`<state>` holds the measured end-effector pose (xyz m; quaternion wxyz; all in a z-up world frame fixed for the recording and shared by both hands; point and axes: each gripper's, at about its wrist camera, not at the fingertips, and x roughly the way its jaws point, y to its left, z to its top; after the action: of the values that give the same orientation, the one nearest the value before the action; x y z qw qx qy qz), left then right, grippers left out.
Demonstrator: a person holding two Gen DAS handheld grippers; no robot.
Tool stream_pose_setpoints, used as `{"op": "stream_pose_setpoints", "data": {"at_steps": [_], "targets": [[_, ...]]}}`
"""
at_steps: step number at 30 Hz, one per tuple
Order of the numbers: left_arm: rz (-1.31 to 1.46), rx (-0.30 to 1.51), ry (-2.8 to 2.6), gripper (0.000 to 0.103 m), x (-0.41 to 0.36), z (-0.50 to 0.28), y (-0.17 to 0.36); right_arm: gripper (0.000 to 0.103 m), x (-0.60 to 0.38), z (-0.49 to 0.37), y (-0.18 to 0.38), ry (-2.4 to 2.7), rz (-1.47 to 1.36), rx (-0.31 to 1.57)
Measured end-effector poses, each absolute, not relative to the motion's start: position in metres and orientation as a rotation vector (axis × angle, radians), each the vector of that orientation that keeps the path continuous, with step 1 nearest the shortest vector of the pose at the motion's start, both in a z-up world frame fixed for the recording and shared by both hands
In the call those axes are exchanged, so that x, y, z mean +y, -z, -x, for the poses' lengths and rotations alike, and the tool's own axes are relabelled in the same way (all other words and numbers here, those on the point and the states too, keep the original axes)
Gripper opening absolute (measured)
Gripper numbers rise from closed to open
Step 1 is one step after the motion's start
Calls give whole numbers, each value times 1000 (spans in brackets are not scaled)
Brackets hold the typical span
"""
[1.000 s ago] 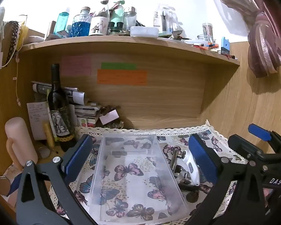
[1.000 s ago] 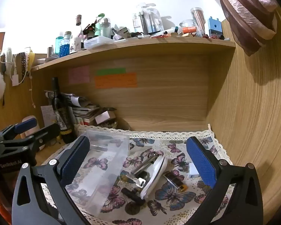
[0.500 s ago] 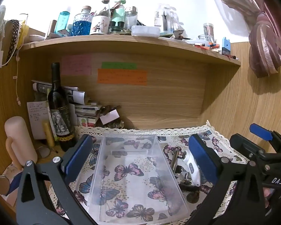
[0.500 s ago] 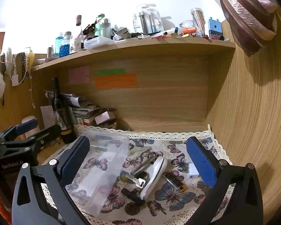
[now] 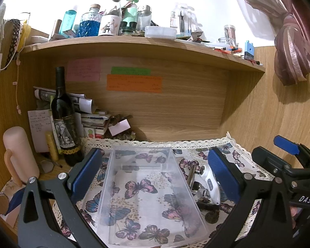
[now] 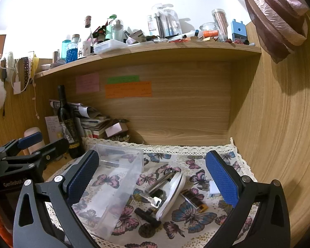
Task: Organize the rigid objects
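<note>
A clear plastic bin (image 5: 148, 194) lies empty on the butterfly cloth (image 6: 194, 212), also in the right wrist view (image 6: 109, 188). Right of it lie a white remote-like device (image 6: 172, 194), a metal key-like tool (image 6: 158, 184), a black part (image 6: 146, 217), a small dark and orange stick (image 6: 193, 200) and a white block (image 6: 214, 190). The white device also shows in the left wrist view (image 5: 210, 184). My left gripper (image 5: 154, 177) is open above the bin. My right gripper (image 6: 153, 179) is open above the loose objects. Both are empty.
A dark wine bottle (image 5: 65, 122), a pink flask (image 5: 19, 153) and stacked papers (image 5: 93, 122) stand at the back left. A crowded shelf (image 5: 142, 45) hangs overhead. A wooden wall (image 6: 279, 134) closes the right side. The right gripper's body (image 5: 289, 171) is beside the left.
Almost nothing has changed. Both grippers stay open and hover in place, with only a slight drift of the left view.
</note>
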<state>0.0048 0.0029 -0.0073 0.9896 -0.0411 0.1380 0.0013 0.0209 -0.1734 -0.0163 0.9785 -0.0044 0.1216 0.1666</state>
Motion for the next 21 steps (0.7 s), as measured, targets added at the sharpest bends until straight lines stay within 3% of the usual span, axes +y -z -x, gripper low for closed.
{"op": "stream_pose_setpoints", "data": {"at_steps": [21], "targets": [[77,273,-13,103,2,-3,6,103,-170,-21,15,-343,12,240]]}}
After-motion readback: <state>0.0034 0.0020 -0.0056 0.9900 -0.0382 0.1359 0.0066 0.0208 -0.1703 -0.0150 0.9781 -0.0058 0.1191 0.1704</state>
